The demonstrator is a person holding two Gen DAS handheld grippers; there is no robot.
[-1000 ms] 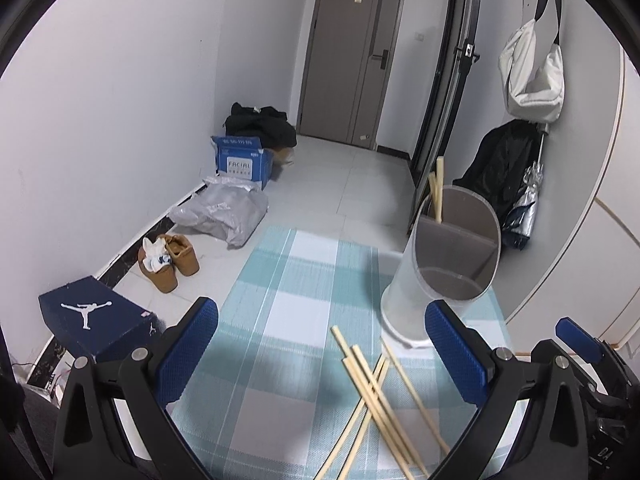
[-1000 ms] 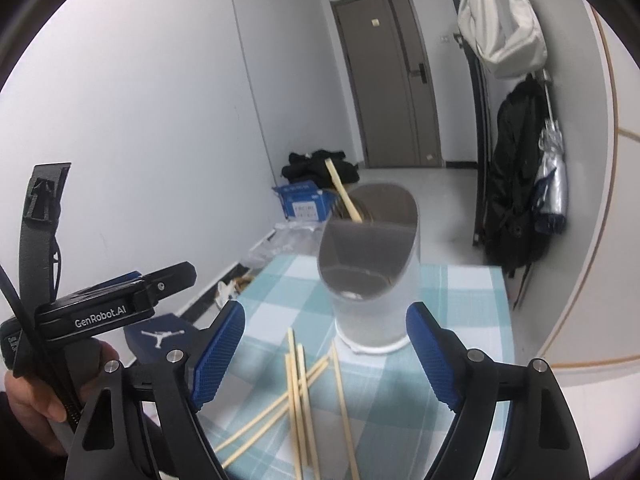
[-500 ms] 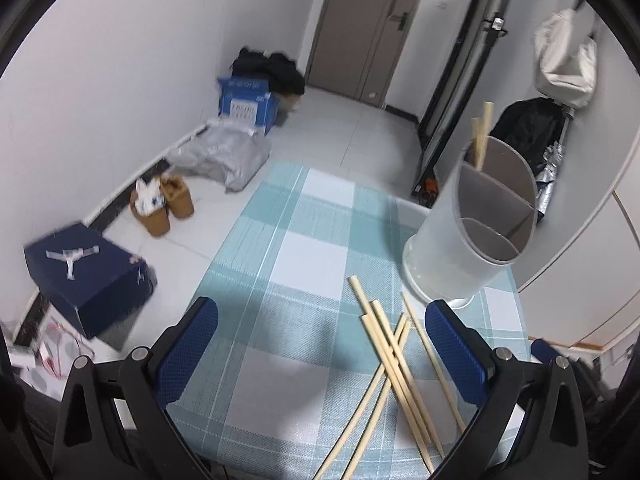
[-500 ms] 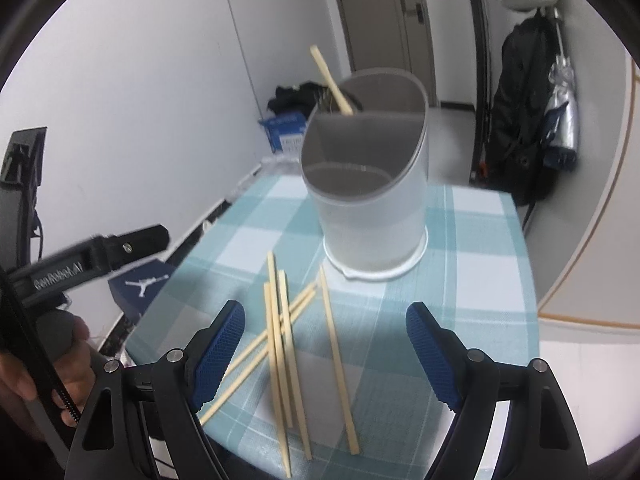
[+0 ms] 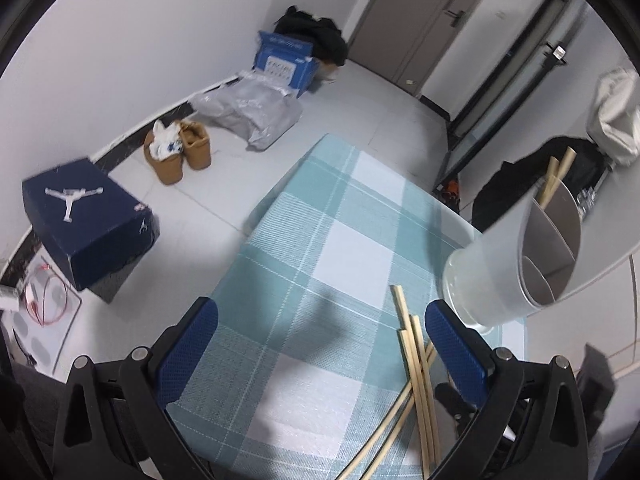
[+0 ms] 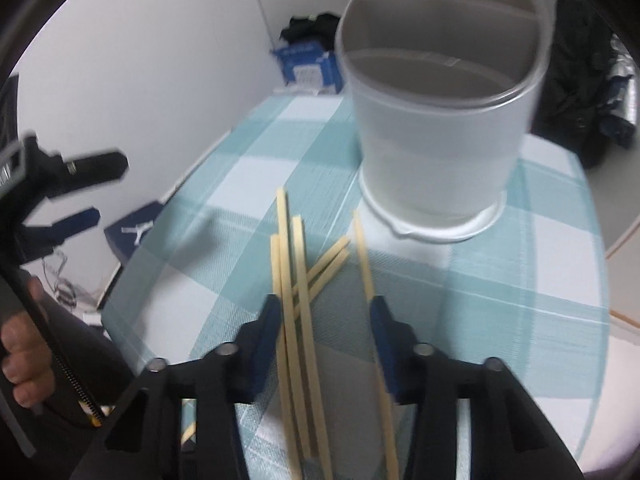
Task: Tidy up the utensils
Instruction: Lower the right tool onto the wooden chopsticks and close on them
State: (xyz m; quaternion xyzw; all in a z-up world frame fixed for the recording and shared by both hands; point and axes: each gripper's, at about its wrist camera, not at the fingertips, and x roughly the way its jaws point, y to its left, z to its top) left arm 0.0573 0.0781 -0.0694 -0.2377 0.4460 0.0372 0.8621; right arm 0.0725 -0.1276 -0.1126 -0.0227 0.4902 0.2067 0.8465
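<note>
We are lowering our right hand-held gripper point(image 6: 324, 312), fingers parted partway and holding nothing, over pale wooden chopsticks point(image 6: 294, 292) lying lengthwise between them at lower centre, pointing toward the frosted divided utensil holder point(image 6: 436, 120).

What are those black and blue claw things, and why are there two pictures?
They are two grabbers that a person holds, one in each hand. Each carries a camera looking along its fingers, so you get two pictures. The left gripper is wide open over the checked cloth, holding nothing. The right gripper is low over the loose chopsticks, open around them, not squeezing. Behind stands a white holder with chopsticks already inside.
</note>
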